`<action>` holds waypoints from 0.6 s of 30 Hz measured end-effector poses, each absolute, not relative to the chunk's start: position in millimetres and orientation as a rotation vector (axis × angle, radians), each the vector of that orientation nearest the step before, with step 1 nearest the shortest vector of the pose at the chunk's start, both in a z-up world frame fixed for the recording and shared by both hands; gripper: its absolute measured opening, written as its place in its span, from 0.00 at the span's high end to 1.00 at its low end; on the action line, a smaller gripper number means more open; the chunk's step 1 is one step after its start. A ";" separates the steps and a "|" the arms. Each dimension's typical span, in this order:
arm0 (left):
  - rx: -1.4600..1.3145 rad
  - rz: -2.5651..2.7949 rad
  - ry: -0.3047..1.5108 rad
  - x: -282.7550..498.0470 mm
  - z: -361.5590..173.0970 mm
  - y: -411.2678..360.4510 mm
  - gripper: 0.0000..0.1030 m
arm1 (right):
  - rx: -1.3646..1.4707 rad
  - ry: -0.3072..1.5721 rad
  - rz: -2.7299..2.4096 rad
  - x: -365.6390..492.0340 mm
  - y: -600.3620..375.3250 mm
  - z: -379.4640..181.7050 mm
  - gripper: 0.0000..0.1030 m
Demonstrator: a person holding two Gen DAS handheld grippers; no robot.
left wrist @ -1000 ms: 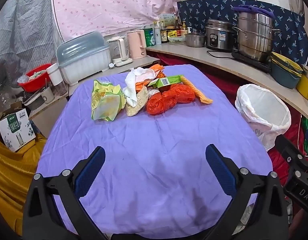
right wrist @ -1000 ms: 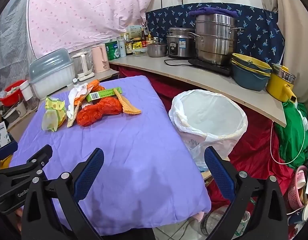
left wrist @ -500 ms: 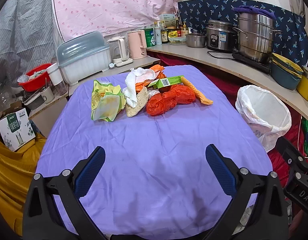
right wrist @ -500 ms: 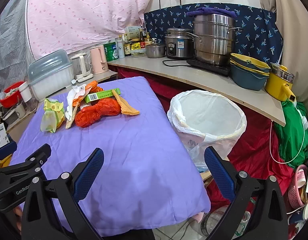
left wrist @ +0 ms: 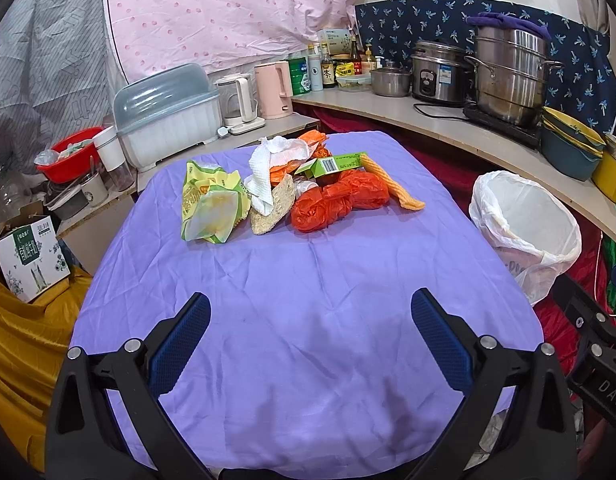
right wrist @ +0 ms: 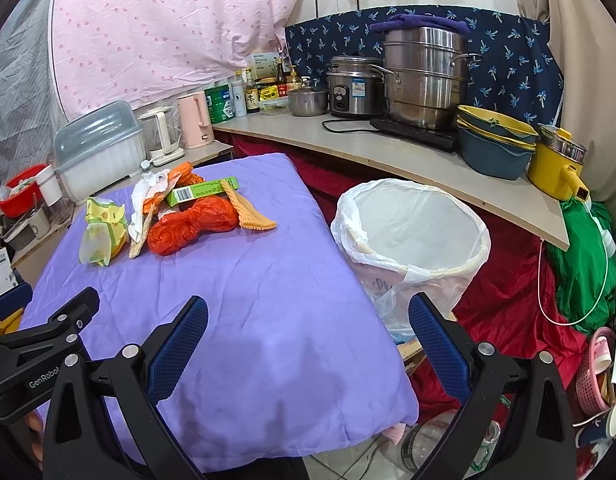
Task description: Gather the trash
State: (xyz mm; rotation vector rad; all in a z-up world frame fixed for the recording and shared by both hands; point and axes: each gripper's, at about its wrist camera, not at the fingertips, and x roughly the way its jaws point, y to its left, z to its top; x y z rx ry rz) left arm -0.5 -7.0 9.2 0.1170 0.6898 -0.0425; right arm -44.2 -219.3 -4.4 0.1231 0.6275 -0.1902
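Note:
A pile of trash lies at the far side of the purple-covered table: a yellow-green snack bag, a white paper towel, an orange plastic bag, a green box and an orange-yellow cloth. The pile also shows in the right wrist view, with the orange bag in front. A white-lined trash bin stands right of the table. My left gripper is open and empty over the near table. My right gripper is open and empty at the near right corner.
A counter behind the bin carries steel pots, a rice cooker, stacked bowls and a yellow pot. A white dish box, kettles and bottles stand behind the table. A cardboard box and yellow cloth lie at the left.
Both grippers have drifted slightly; the view of the pile and bin shifted a little. Nothing was picked up or moved.

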 end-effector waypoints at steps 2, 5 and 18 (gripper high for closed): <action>0.117 -0.040 0.690 -2.2 8.5 -7.8 0.07 | 0.127 0.628 -0.188 -43.8 -221.5 -4.0 0.07; 0.116 -0.040 0.690 -1.8 8.8 -8.2 0.07 | 0.125 0.629 -0.187 -44.0 -221.5 -4.4 0.07; 0.120 -0.043 0.688 3.7 11.5 -16.4 0.07 | 0.123 0.624 -0.194 -47.1 -222.8 -4.9 0.07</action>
